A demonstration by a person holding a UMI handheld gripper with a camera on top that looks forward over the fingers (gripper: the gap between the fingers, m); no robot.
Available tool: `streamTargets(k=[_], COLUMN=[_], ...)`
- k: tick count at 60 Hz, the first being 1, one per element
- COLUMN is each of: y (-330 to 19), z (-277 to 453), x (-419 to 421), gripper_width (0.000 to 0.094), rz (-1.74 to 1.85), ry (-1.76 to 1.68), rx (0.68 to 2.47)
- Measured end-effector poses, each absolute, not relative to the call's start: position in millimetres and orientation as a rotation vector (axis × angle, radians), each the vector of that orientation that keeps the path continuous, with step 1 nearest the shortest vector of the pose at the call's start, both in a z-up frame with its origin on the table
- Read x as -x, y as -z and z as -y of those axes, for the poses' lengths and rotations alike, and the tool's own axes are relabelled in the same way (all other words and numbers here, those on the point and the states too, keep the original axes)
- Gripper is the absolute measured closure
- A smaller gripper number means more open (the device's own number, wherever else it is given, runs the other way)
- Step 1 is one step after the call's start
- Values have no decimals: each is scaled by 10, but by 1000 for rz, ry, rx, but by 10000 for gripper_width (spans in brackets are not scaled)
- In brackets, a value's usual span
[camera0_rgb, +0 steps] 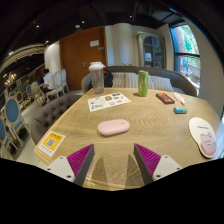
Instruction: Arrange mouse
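A pale pink mouse (113,127) lies on the round wooden table (130,140), a little beyond my fingers and slightly left of the midline between them. Another pink mouse-shaped thing (208,146) rests on a white oval mat (201,130) at the table's right edge. My gripper (114,160) is open and empty, held above the near part of the table, its magenta pads (80,160) spread wide apart with bare wood between them.
On the table stand a clear pitcher (96,76), a green bottle (143,82), a printed sheet (107,101), a dark red case (165,98), a small teal thing (180,110) and a yellow booklet (51,143) near the left edge. Chairs (14,112) stand at the left.
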State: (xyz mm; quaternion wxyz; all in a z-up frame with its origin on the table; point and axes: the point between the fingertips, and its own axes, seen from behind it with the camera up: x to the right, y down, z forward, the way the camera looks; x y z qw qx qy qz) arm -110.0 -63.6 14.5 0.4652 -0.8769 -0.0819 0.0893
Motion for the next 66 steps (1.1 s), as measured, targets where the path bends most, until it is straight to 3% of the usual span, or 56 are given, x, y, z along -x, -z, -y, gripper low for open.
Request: streamTargets(k=[8, 33, 40, 41, 58, 66], y=[113, 164, 160, 163, 111, -459], z=[353, -506, -645, -661, -554, -423], x=[1414, 1701, 1718, 1710, 1744, 1526], gripper_width=[104, 120, 265, 366, 518, 517], rz=[235, 279, 264, 256, 298, 275], ry=[-254, -163, -153, -151, -214, -276], rx=[2218, 2261, 2269, 2267, 2234, 2116])
